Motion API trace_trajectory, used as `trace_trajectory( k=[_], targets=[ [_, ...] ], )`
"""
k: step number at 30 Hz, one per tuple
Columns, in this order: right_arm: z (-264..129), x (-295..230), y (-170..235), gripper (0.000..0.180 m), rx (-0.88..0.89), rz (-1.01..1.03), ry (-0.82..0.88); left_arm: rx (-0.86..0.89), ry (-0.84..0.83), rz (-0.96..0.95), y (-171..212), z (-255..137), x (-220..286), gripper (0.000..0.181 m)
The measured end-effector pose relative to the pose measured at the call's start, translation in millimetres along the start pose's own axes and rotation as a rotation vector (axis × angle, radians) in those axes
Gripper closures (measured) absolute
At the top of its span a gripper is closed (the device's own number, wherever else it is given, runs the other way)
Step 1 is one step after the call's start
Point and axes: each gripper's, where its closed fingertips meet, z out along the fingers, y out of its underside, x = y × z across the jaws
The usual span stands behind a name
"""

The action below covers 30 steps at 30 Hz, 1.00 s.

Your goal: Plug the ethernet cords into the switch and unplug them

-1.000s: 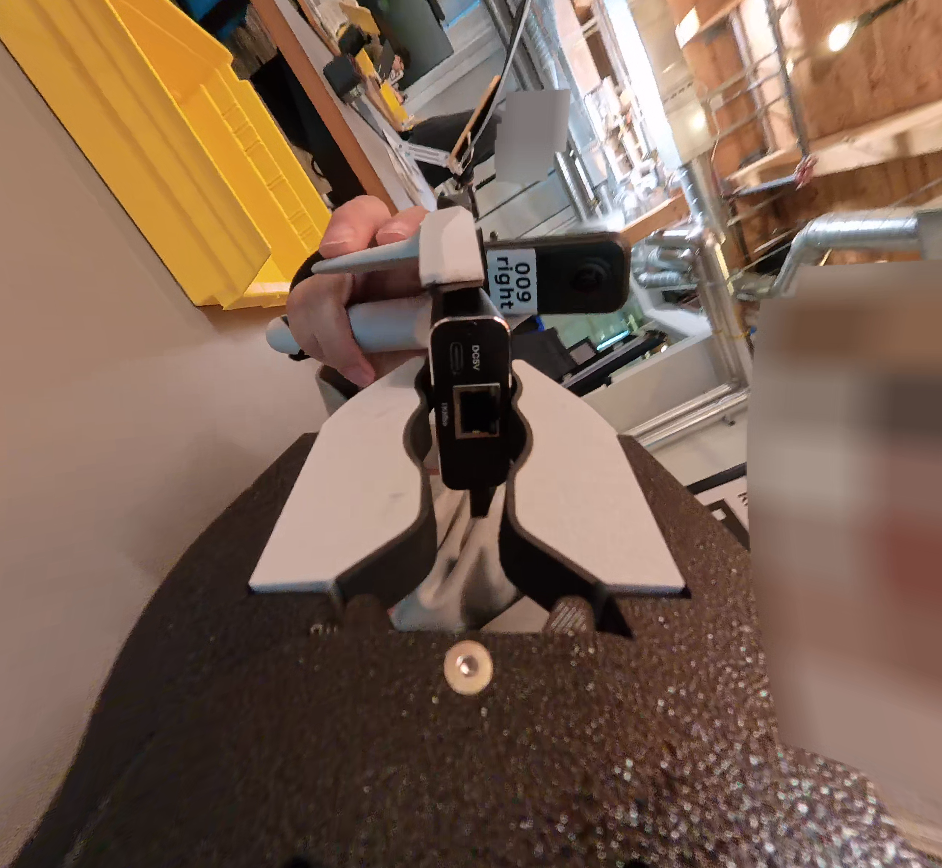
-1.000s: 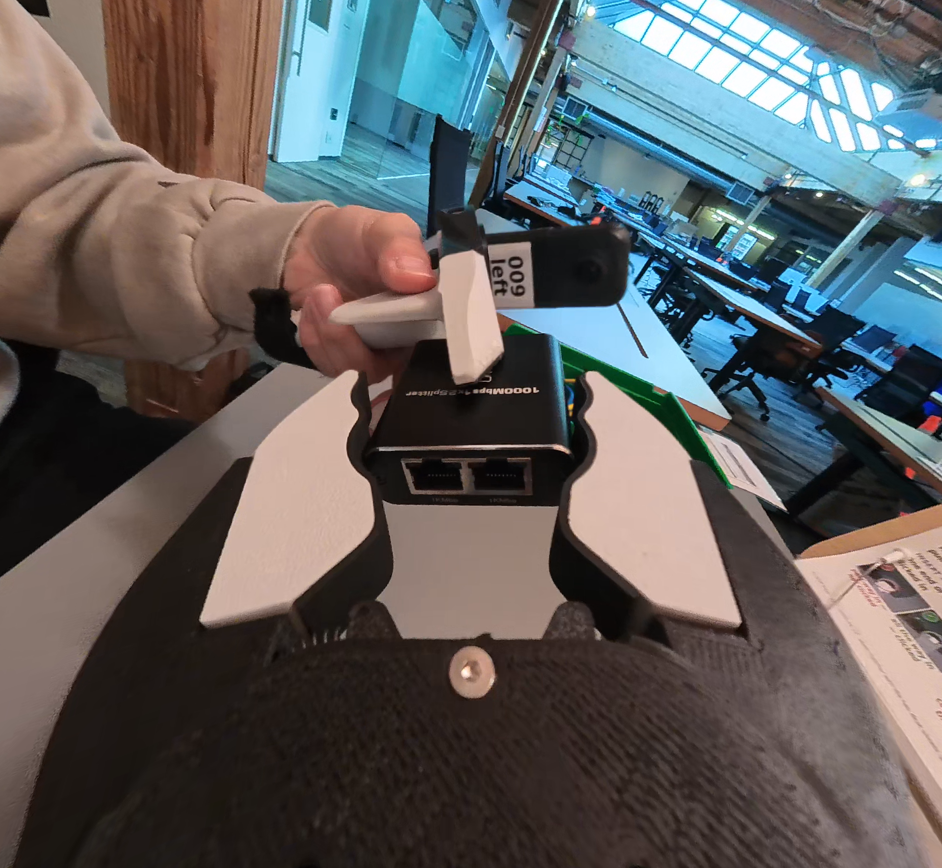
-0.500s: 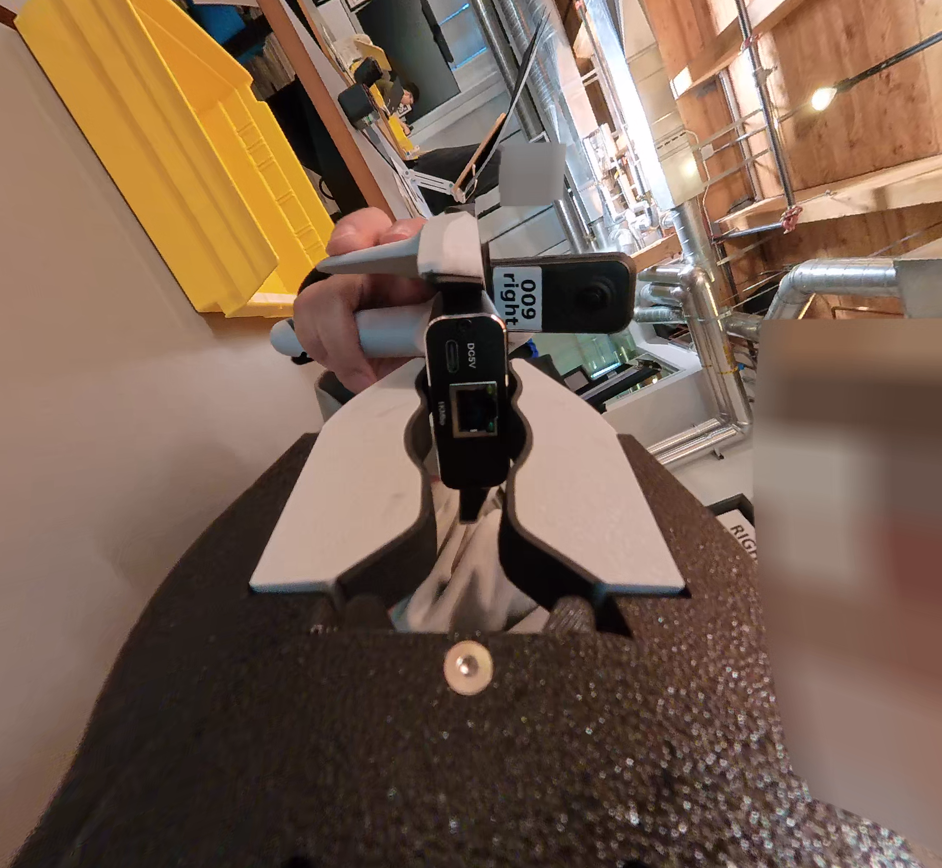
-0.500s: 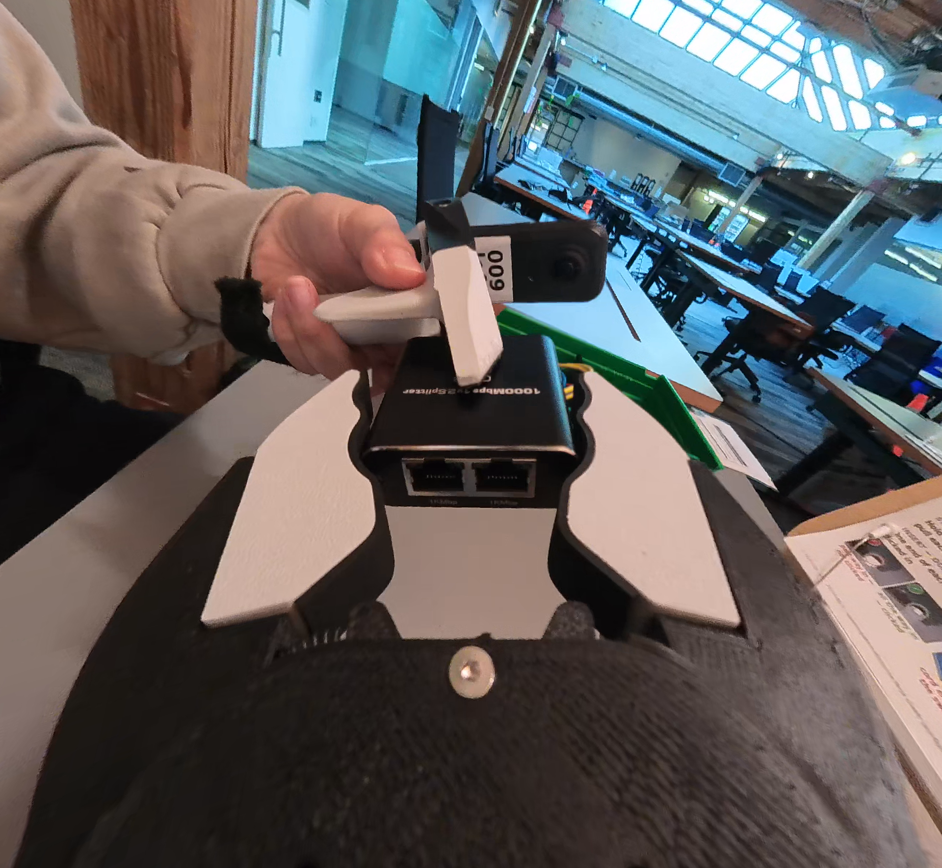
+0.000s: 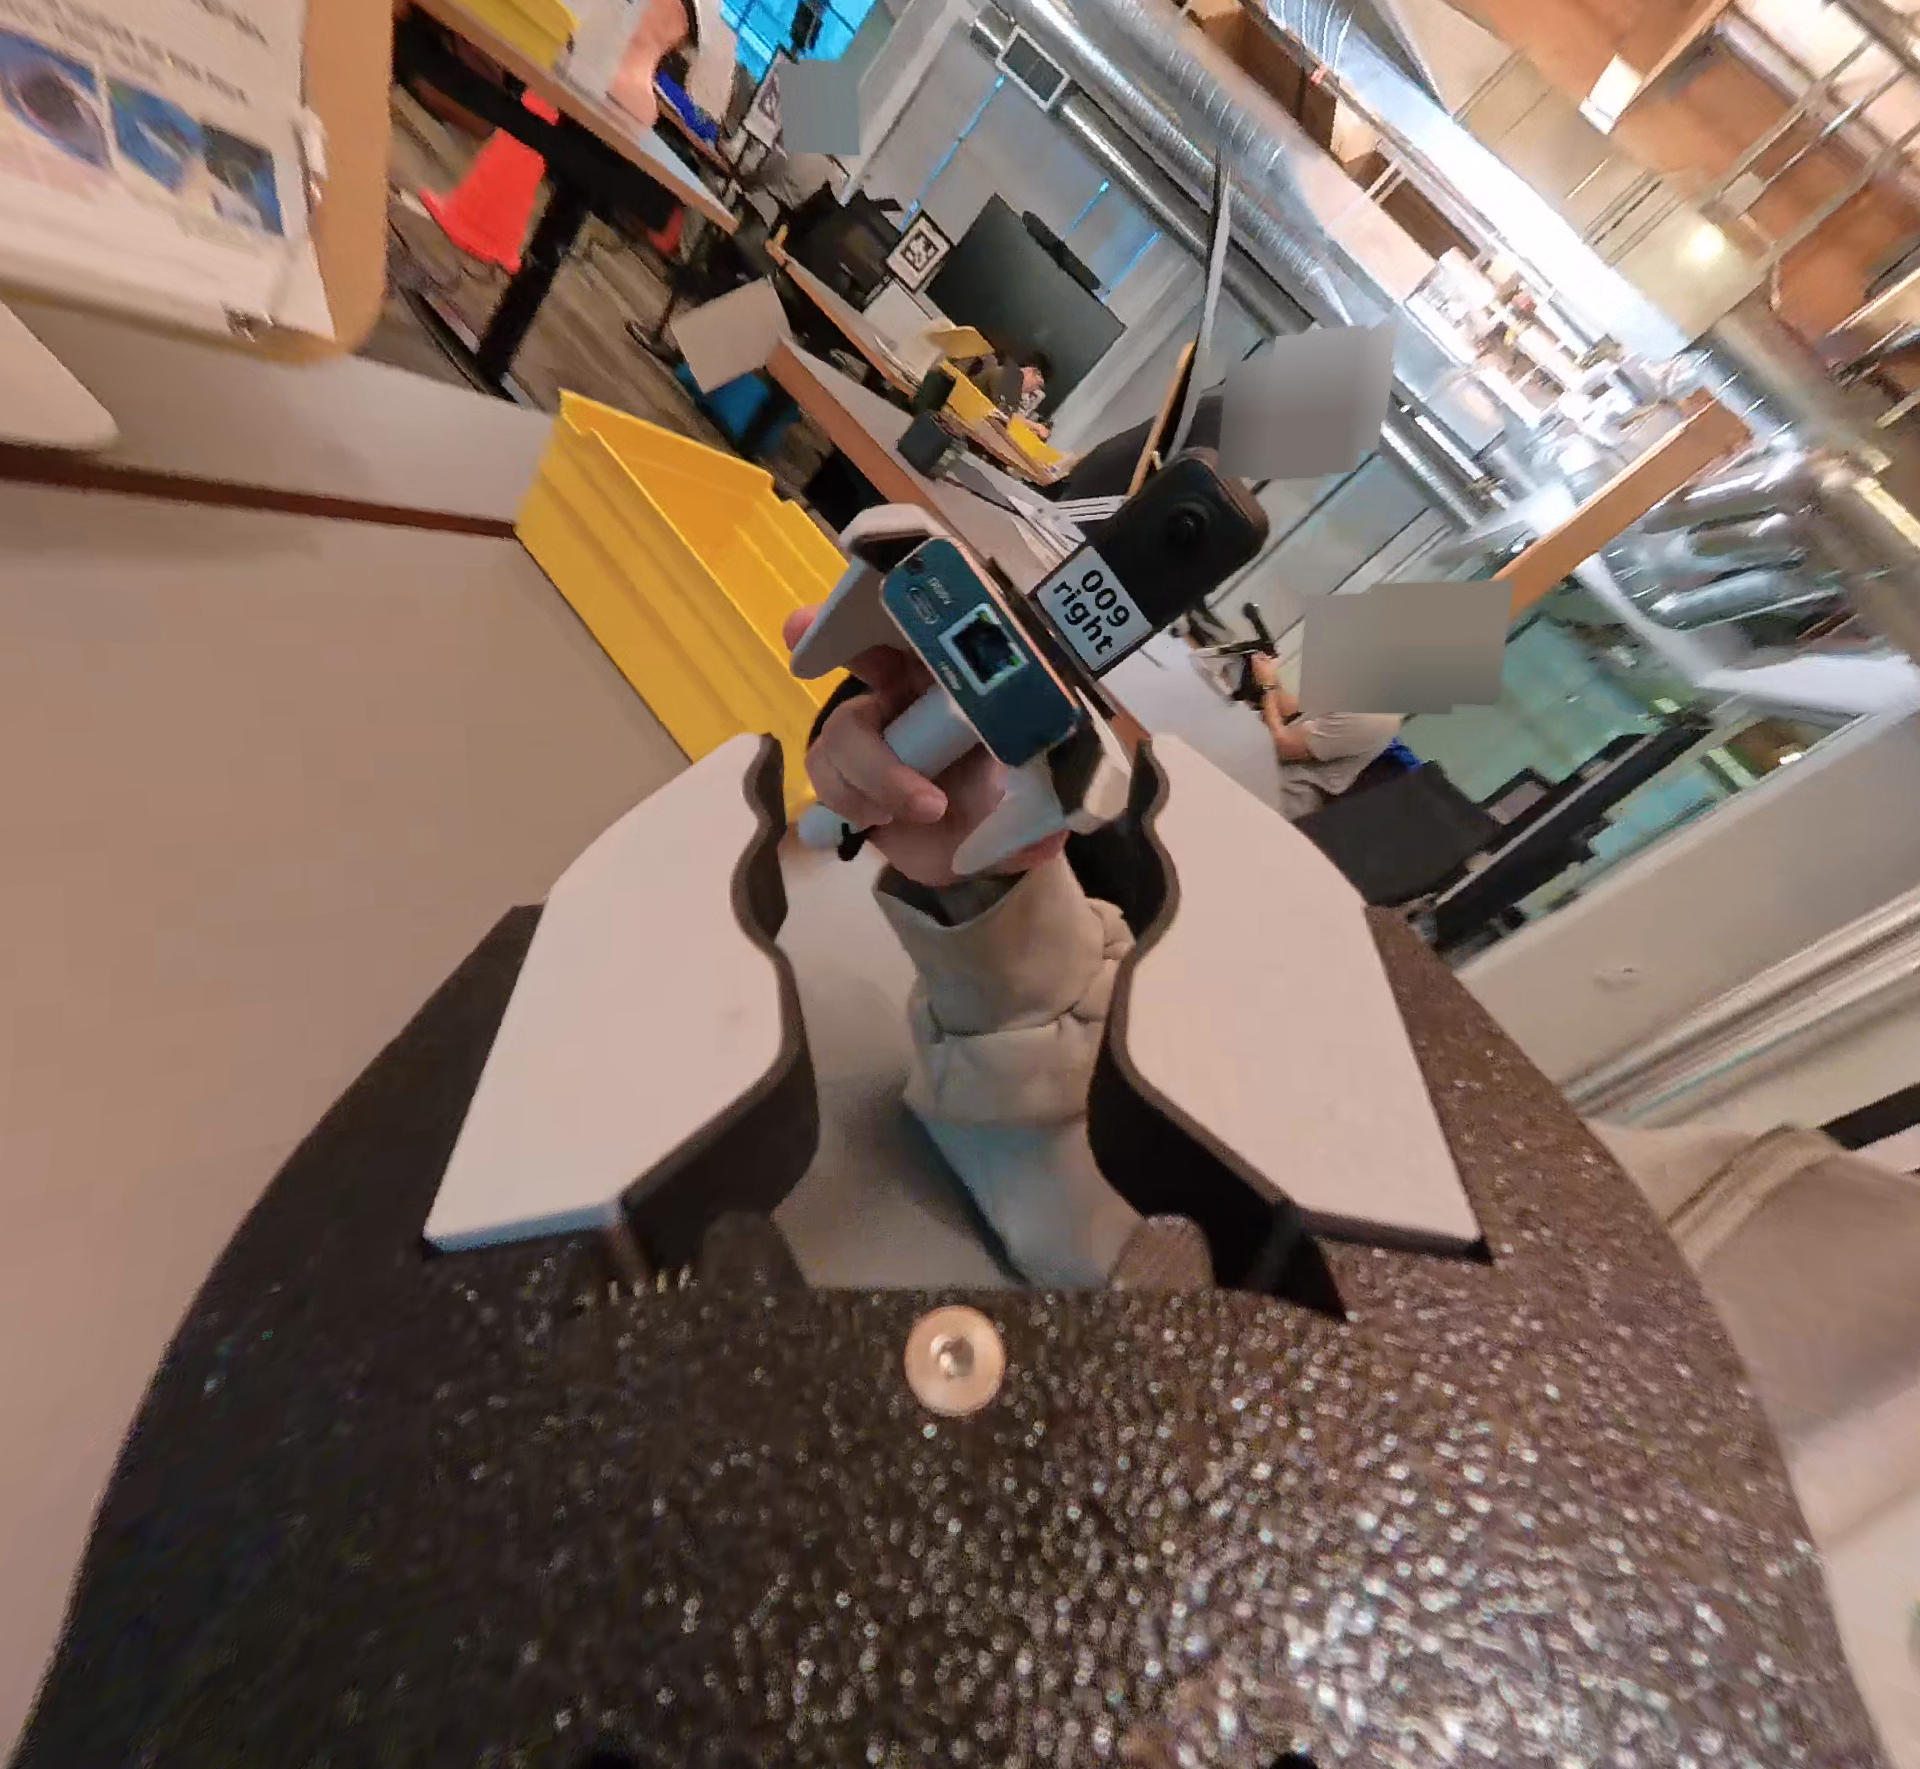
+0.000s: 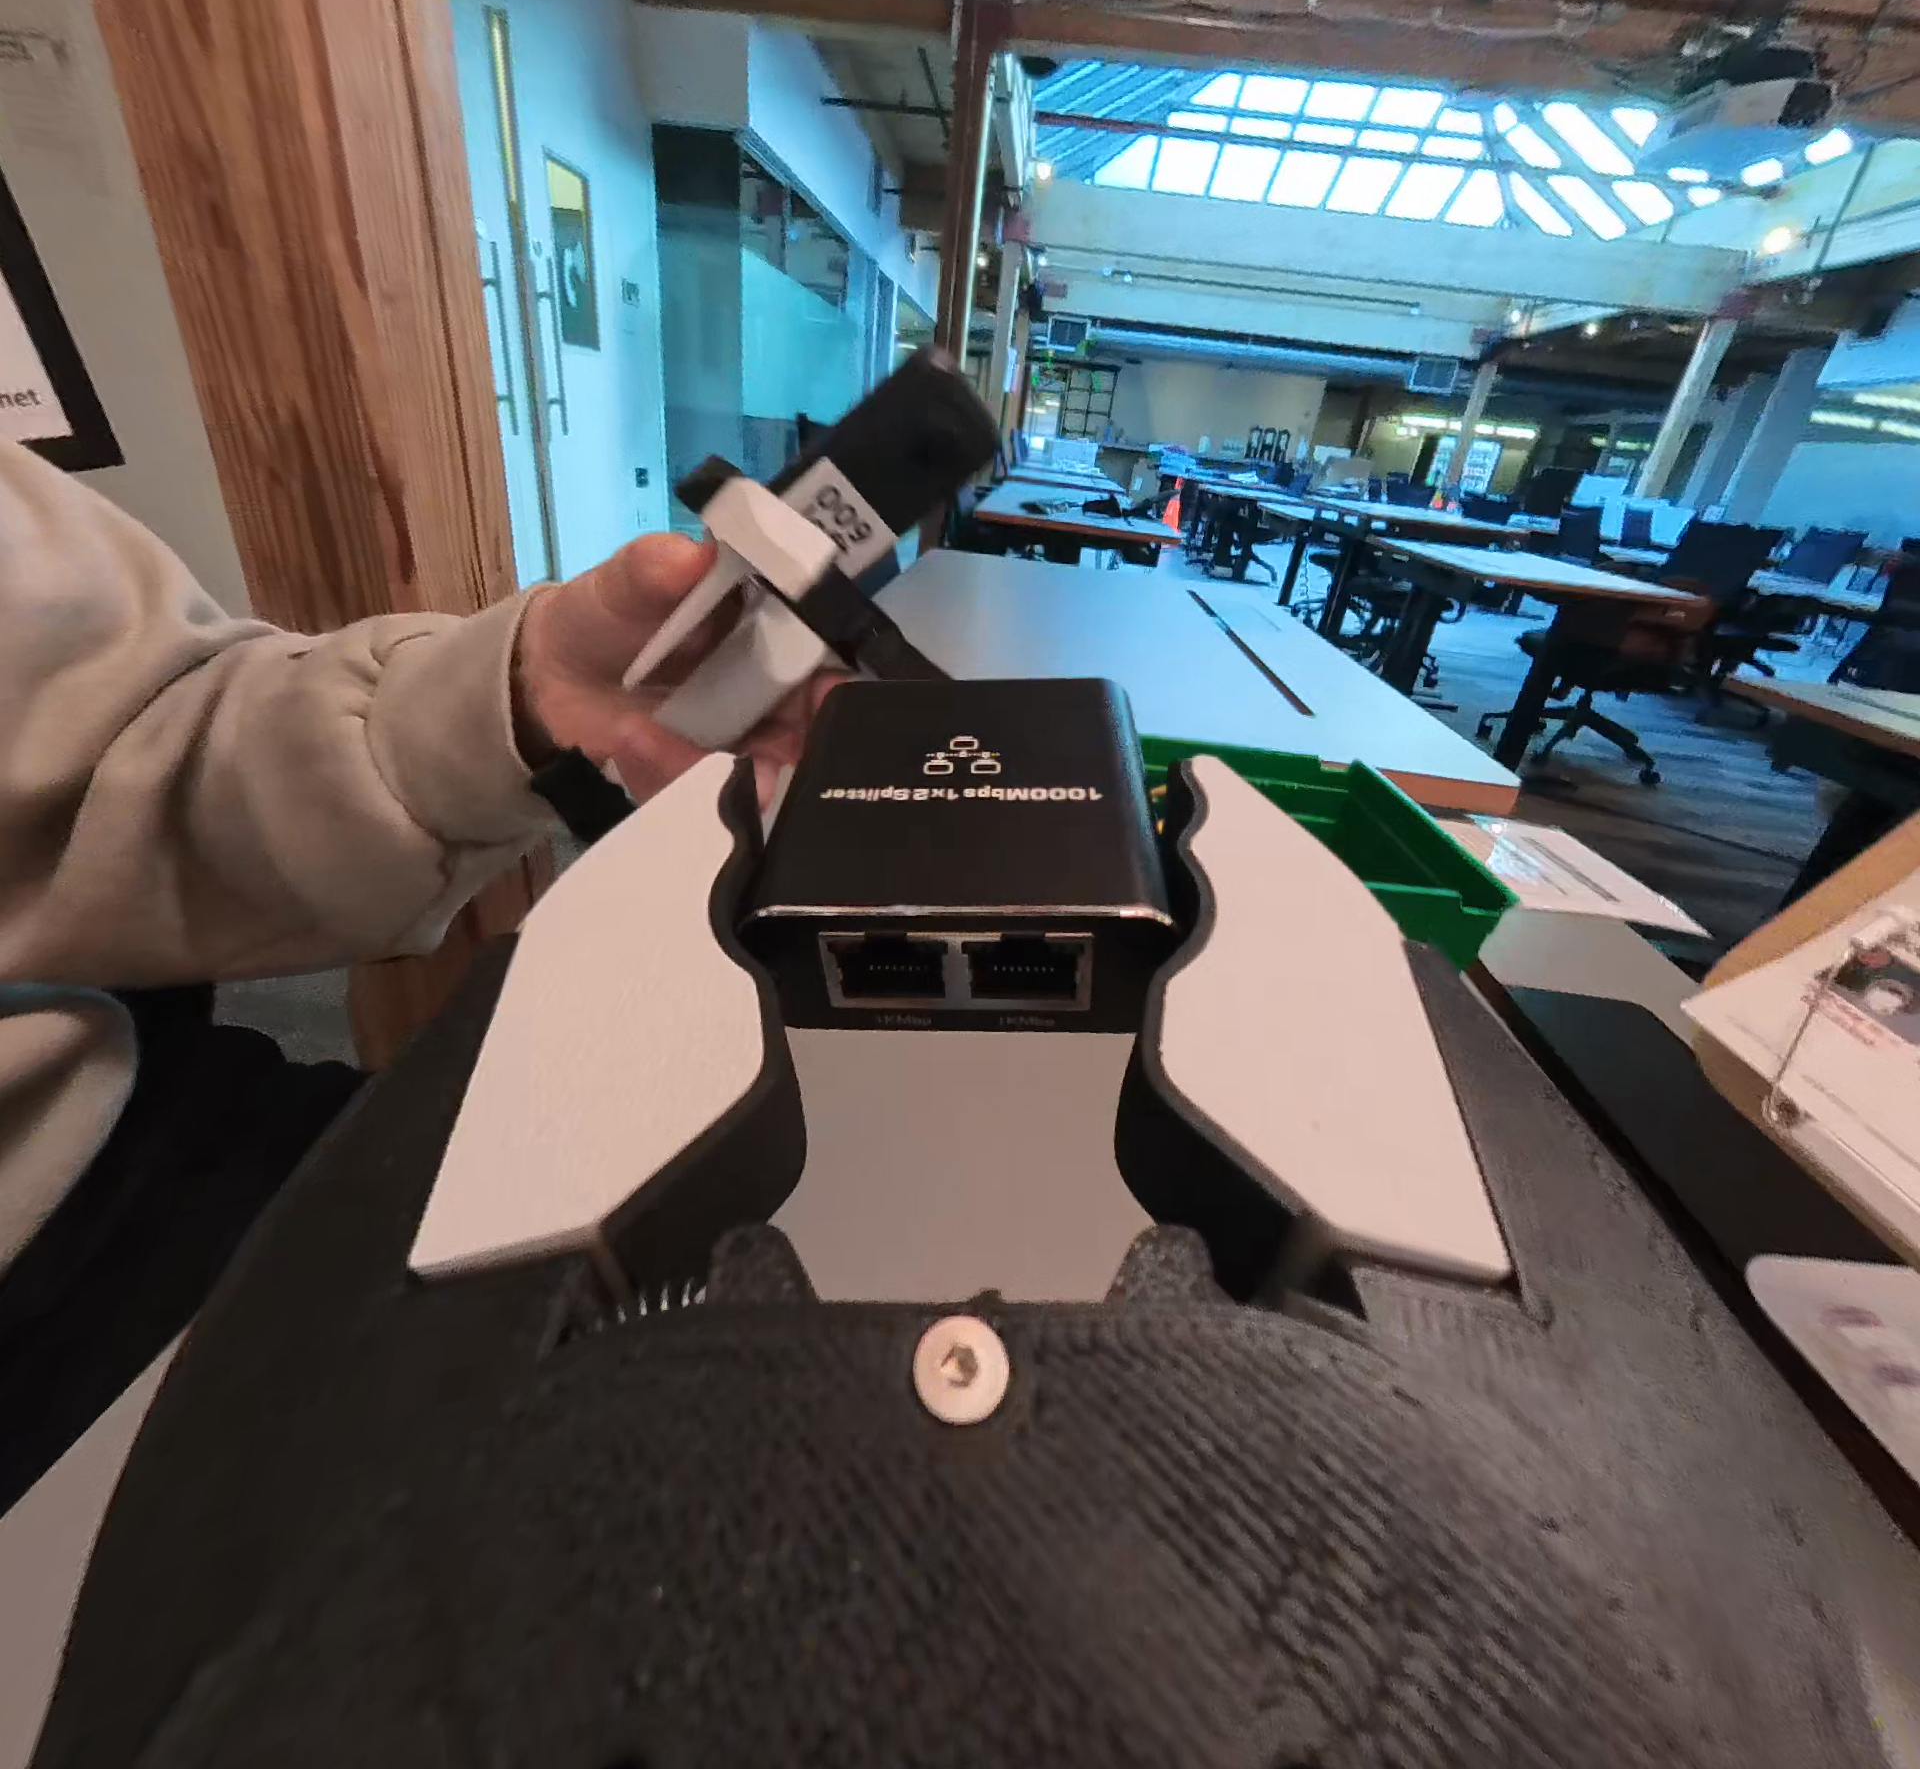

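Right gripper point(image 6: 961, 846) clamped on the black switch point(image 6: 961, 836)

Its white fingers point(image 6: 623, 1013) press the switch's two sides, the twin empty ports facing the camera. Beyond, a hand point(image 6: 613, 670) in a beige sleeve point(image 6: 229, 763) holds the left gripper point(image 6: 800, 556) apart from the switch; a green bin point(image 6: 1392, 846) sits behind.

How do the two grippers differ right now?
The right gripper is clamped on the black switch; the left gripper is open and empty. The right gripper sits level behind the switch's two ports, while the left gripper shows tilted in the right wrist view. Both have white fingers and are hand-held.
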Motion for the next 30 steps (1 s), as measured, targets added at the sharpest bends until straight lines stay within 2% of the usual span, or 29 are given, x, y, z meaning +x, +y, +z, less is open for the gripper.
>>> trace_trajectory(
  k=[3, 6, 8, 12, 15, 19, 22, 30],
  targets=[
    [-6.9, 8.8, 3.0, 0.104, 0.011, 0.046, 0.017, 0.010, -0.133, 0.158, -11.5, -26.6, -12.4, 0.117],
    [-12.5, 13.7, 4.4, 0.104, 0.000, 0.048, 0.037, 0.018, -0.458, 0.358, -40.7, -81.3, -51.4, 0.119],
    [-15.0, 16.1, 5.5, 0.104, -0.006, 0.052, 0.046, -0.018, -0.653, 0.423, -58.5, -125.2, -77.0, 0.119],
    [-17.9, 20.2, 11.0, 0.104, -0.014, 0.071, 0.049, -0.194, -0.904, 0.421, -70.3, -199.2, -126.7, 0.120],
    [-18.8, 22.2, 15.9, 0.104, -0.037, 0.080, 0.053, -0.319, -0.994, 0.332, -61.6, -233.0, -163.6, 0.121],
    [-20.2, 24.5, 17.1, 0.104, -0.031, 0.091, 0.058, -0.453, -0.939, 0.220, -32.1, -236.4, -204.7, 0.128],
    [-22.6, 27.7, 21.6, 0.104, -0.047, 0.099, 0.067, -0.492, -0.912, 0.142, -16.6, -230.1, -232.1, 0.132],
    [-24.9, 32.9, 32.2, 0.104, -0.062, 0.128, 0.068, -0.500, -1.014, 0.064, -9.6, -212.1, -287.2, 0.137]
  ],
)
